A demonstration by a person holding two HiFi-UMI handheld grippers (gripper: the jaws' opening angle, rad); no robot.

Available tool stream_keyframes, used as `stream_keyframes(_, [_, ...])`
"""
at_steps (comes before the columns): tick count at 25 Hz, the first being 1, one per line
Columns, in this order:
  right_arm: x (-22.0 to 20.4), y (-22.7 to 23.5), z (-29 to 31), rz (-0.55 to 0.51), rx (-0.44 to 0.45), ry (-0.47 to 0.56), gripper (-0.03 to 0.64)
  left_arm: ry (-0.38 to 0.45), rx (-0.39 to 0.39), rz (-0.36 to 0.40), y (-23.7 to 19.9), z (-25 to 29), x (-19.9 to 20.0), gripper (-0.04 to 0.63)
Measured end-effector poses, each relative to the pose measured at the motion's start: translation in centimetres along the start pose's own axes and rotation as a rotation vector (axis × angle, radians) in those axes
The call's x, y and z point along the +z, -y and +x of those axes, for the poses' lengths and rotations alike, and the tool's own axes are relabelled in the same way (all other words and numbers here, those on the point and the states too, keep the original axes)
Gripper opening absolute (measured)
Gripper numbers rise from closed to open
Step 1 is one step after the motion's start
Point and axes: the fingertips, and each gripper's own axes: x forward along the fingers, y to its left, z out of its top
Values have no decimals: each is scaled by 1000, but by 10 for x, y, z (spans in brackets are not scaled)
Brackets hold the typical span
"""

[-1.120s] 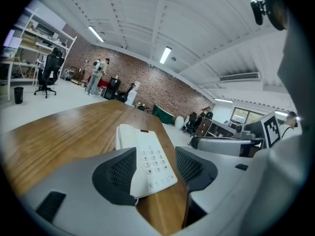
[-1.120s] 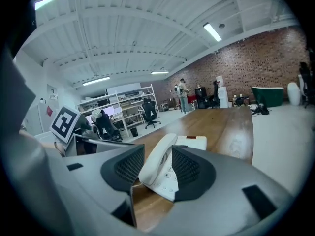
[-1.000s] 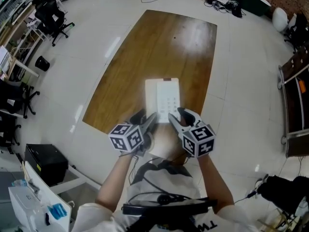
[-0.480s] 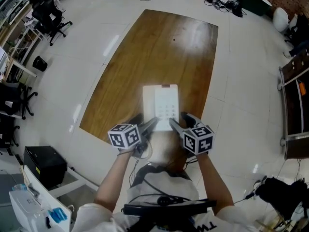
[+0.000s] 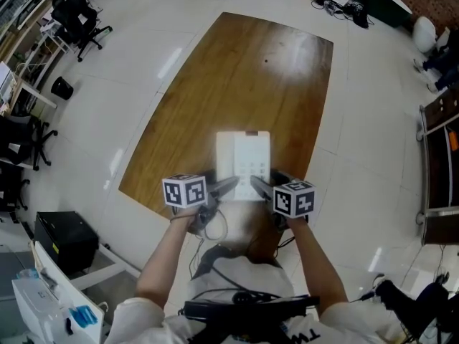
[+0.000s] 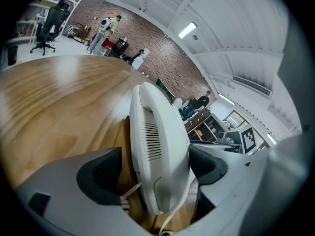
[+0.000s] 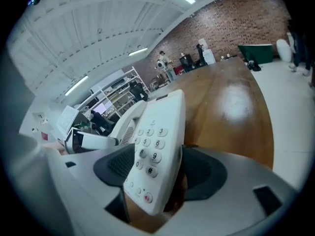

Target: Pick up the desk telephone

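White desk telephone [image 5: 244,160] lies at the near end of the long wood table [image 5: 237,63], keypad up, close to the near edge. It looks set flat on the top, tho contact underneath can't be made out from the head view. L gripper [image 5: 226,185] comes in at the phone's near-left corner, R gripper [image 5: 259,186] at its near-right corner. Both angle down & inward, w/ marker cubes [image 5: 185,190] nearest the person.

L gripper view: jaws wide, have just been opening. Handset [image 6: 158,132] stands btw them, earpiece grille facing left. Left jaw is clear of it w/ bare wood showing in the gap. Right jaw is very close to the handset's side, no squeeze visible. Thin white cord [image 6: 123,196] runs out under the handset near the jaw base.

R gripper view: jaws also wide, have just been opening. Phone's keypad [image 7: 150,151] side sits btw them, number keys facing up-left. A gap shows btw the phone's right edge & the right jaw, so not clamped.

Around the table: pale floor [image 5: 373,120], office chairs [image 5: 82,24] far left, black box [image 5: 66,241] near left.
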Motion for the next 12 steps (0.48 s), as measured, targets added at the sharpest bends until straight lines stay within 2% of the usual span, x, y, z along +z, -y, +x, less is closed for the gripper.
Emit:
stream_keyframes(5, [3,1,10,40,31,-54,308,-63,-56,-7,4,2,2,426])
stream_keyframes(10, [4,-2,14,37,62,-97,307,-64,-119,-41,5,2,3,413])
stream_keyframes(11, [4,-2,14,35,60,-99,305,-61,-135,-60,7,2,2,360])
stream_keyframes(12, [4,-2,14,32,58,-100,305,-53,-148,-73,8,2,3,362])
